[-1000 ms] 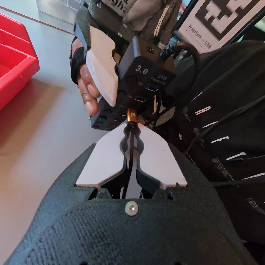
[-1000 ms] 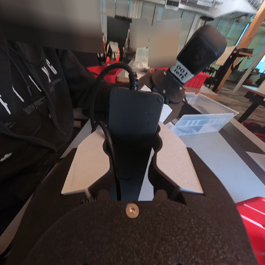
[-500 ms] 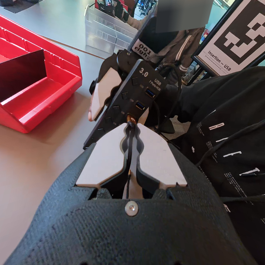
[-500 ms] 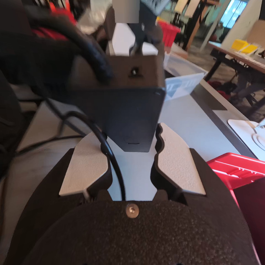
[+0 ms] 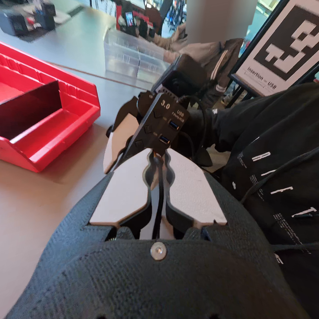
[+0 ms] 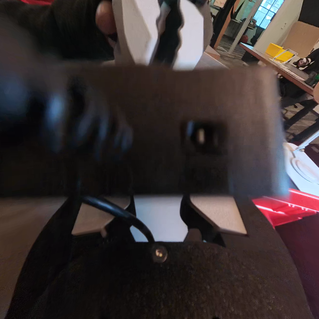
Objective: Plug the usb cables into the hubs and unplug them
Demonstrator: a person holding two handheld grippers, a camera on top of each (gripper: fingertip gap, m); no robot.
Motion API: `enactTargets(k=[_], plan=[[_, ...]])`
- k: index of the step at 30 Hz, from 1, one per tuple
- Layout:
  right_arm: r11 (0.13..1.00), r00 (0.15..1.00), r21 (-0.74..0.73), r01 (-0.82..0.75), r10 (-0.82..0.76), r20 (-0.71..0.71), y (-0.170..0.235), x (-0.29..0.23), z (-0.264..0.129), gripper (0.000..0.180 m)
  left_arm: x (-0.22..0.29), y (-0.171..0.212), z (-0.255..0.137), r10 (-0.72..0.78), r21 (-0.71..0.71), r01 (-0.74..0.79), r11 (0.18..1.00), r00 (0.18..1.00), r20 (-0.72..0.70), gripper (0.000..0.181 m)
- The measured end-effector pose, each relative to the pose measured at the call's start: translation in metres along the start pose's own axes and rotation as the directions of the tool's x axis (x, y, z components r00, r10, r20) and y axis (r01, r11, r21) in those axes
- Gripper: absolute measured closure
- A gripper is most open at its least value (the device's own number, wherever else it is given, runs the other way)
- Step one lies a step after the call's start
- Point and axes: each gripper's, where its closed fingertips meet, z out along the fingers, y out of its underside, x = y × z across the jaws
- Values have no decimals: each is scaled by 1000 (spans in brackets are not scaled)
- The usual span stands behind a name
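Lying straight ahead of the left tongs (image 5: pixel 158 156), which pinch the usb cable (image 5: pixel 158 198) narrowly just behind its plug, the hub (image 5: pixel 160 127) is clamped aloft over the counter (image 5: pixel 34 198) by the right tongs (image 6: pixel 158 203), its long axis slanting away up-right.

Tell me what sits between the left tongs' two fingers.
In the left wrist view, a black USB cable runs up the narrow gap of the left tongs, its plug end meeting the black hub. Nothing else lies there.
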Motion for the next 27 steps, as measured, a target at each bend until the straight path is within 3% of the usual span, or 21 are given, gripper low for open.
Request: enactTargets(k=[1, 5, 8, 11, 14, 17, 21, 25, 27], plan=[[1000, 1000, 12, -13, 13, 13, -1, -1, -1, 116, 0, -6, -8, 4, 19, -5, 1000, 1000, 13, 163], [990, 995, 110, -86, 80, 56, -13, 1, -12, 116, -17, -38, -70, 45, 145, -76, 986, 977, 208, 153], [976, 991, 178, -127, 116, 71, -24, 6, -24, 116, -43, -46, -135, 26, 194, -122, 973, 899, 437, 155], [973, 991, 195, -126, 116, 63, -28, 11, -34, 116, -80, -20, -188, -32, 108, -47, 993, 778, 627, 155], [974, 993, 197, -115, 106, 53, -31, 12, -40, 116, -119, 34, -229, -23, -73, 122, 990, 643, 766, 155], [975, 993, 192, -111, 103, 51, -31, 12, -40, 116, -145, 98, -249, -12, -238, 334, 912, 602, 798, 157], [977, 993, 179, -115, 107, 53, -27, 12, -37, 116, -169, 174, -258, 60, -441, 520, 731, 595, 801, 159], [977, 992, 174, -124, 117, 51, -23, 14, -37, 116, -174, 216, -255, 77, -576, 590, 566, 657, 750, 158], [976, 991, 176, -128, 121, 50, -23, 15, -38, 116, -176, 218, -252, 61, -585, 596, 549, 670, 740, 162]])
